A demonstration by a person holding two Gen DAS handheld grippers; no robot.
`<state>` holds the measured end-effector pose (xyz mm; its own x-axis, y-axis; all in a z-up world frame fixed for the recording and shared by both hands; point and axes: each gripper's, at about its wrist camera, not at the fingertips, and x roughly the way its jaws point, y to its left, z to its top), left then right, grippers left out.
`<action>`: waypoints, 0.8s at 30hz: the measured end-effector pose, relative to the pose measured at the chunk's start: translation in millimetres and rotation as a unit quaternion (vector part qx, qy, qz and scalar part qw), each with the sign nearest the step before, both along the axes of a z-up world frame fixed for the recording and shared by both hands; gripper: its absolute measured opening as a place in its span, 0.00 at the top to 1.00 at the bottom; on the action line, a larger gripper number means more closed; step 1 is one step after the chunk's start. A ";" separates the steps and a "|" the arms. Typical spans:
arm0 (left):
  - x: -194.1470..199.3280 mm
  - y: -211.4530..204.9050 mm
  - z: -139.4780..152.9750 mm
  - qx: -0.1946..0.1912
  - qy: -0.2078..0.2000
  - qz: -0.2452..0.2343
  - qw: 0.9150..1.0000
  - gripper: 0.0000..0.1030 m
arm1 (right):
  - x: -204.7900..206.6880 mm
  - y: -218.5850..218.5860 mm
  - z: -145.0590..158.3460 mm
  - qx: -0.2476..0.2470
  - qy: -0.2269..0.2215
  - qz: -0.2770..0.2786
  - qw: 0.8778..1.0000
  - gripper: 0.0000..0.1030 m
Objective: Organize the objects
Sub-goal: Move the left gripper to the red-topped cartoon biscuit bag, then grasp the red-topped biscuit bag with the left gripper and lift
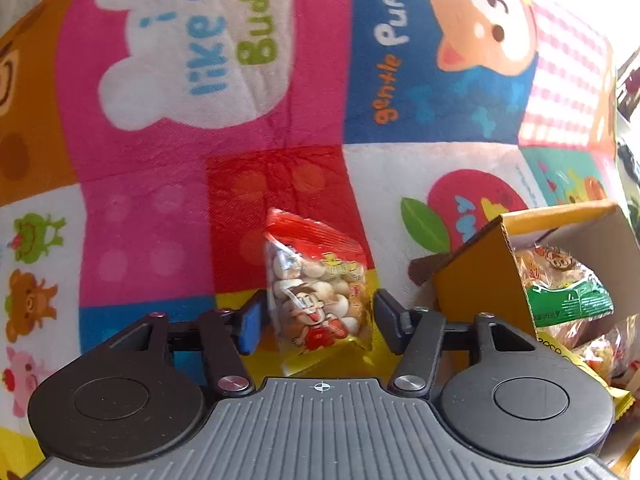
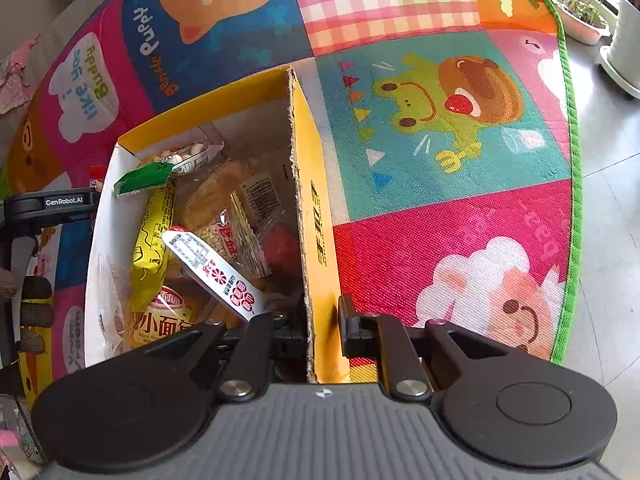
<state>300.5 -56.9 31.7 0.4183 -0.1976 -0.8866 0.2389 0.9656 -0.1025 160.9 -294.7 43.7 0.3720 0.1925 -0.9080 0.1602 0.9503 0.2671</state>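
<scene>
A snack packet (image 1: 316, 288) lies on the play mat (image 1: 200, 184), framed between the spread fingers of the left gripper (image 1: 316, 320); nothing is gripped yet, the jaws being wide enough to straddle it. At three o'clock from it stands the cardboard box (image 1: 476, 280), already holding other snacks (image 2: 188, 240). The box's side wall (image 2: 316, 240) is straddled by the right gripper (image 2: 308, 330), seemingly pinched to steady the box, though contact cannot be confirmed.

Bright daylight, fisheye edges (prob. overexposed).
</scene>
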 end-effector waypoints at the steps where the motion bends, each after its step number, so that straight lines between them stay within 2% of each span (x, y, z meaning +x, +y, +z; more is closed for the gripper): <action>1: 0.9 -4.7 -1.0 0.004 0.000 -0.009 1.000 0.28 | -0.5 -0.5 -0.2 0.001 -0.001 0.001 1.000 0.88; 2: 1.7 -9.4 -2.1 0.010 0.001 -0.018 1.000 0.23 | -1.0 -0.9 -0.4 0.002 -0.003 0.002 1.000 0.88; 6: 2.2 -20.3 -4.2 0.045 -0.014 -0.039 0.998 0.21 | -3.7 -1.3 -0.7 0.002 -0.006 0.010 1.000 0.88; 20: 4.9 -23.5 -4.4 0.055 -0.005 -0.018 0.998 0.22 | -2.4 7.4 4.3 -0.024 -0.009 0.050 0.998 0.86; 22: 4.4 -22.9 -3.4 0.058 -0.005 -0.019 0.998 0.26 | 0.2 9.1 4.0 -0.029 -0.011 0.058 0.998 0.86; 24: 2.7 -18.7 -0.4 0.059 -0.004 -0.018 0.998 0.37 | 2.1 10.1 3.1 -0.028 -0.011 0.062 0.998 0.86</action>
